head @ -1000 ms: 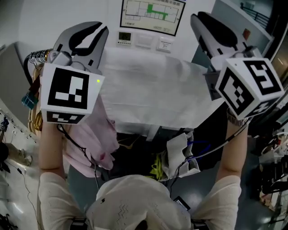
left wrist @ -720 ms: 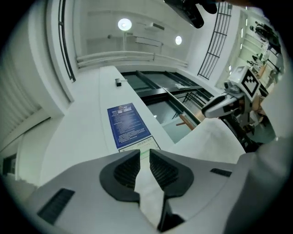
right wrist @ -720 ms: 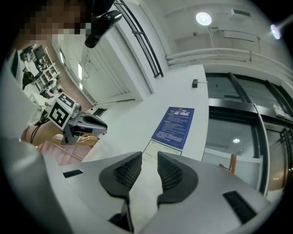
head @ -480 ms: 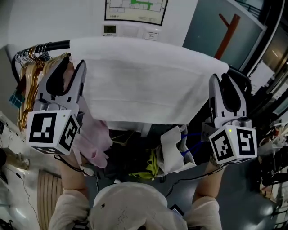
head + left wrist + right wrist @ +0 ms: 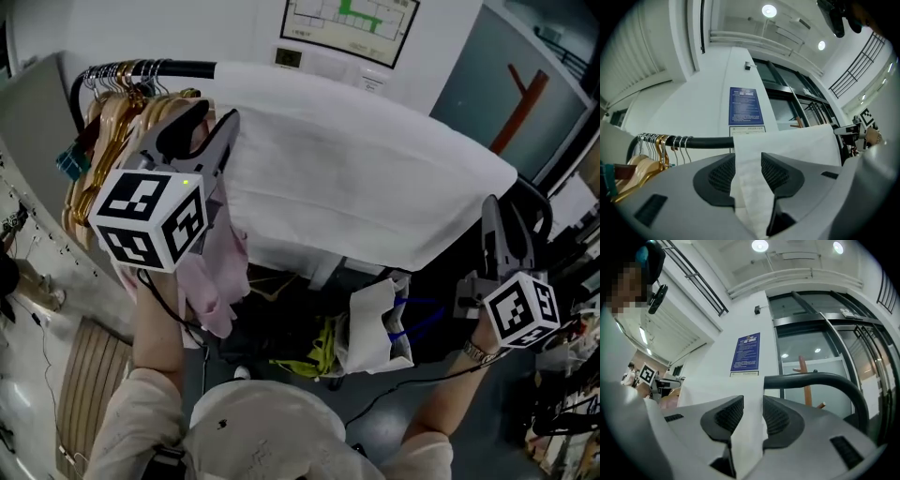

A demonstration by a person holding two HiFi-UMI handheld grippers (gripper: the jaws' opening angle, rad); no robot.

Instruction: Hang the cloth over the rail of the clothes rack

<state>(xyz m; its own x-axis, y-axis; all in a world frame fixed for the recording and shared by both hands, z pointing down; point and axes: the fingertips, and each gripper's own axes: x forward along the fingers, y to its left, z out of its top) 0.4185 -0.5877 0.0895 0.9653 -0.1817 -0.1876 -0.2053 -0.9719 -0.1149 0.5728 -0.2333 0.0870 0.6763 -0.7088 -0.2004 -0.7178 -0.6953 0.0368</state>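
Cloth: the white cloth [image 5: 356,187] lay draped over the rail [image 5: 178,67] of the clothes rack. It was spread from just right of the hangers to the rail's right bend, and its near hem hung toward the person.
Rail: a black bar ran from far left to near right. It was bare only at its left end and at the curved right end.
Left gripper: the left gripper [image 5: 217,112] was at the cloth's left edge, beside the hangers. Its jaws stood apart and had just been opening. The cloth's edge ran loose between the pads, which were not pressed on it.
Right gripper: the right gripper [image 5: 503,208] was at the cloth's right edge, nearer and lower in the head view. Its jaws were also apart and had just been opening, with a fold of cloth standing between them, unclamped.
Hangers: a bunch of wooden and wire hangers [image 5: 112,112] hung on the rail's left end, just left of the cloth.
Pink garment: a pink garment [image 5: 220,272] hung below the left gripper.
Bag: a white bag [image 5: 375,323] lay on the floor under the cloth's near hem.
Notice: a blue notice [image 5: 746,106] was on the far wall behind the rail.
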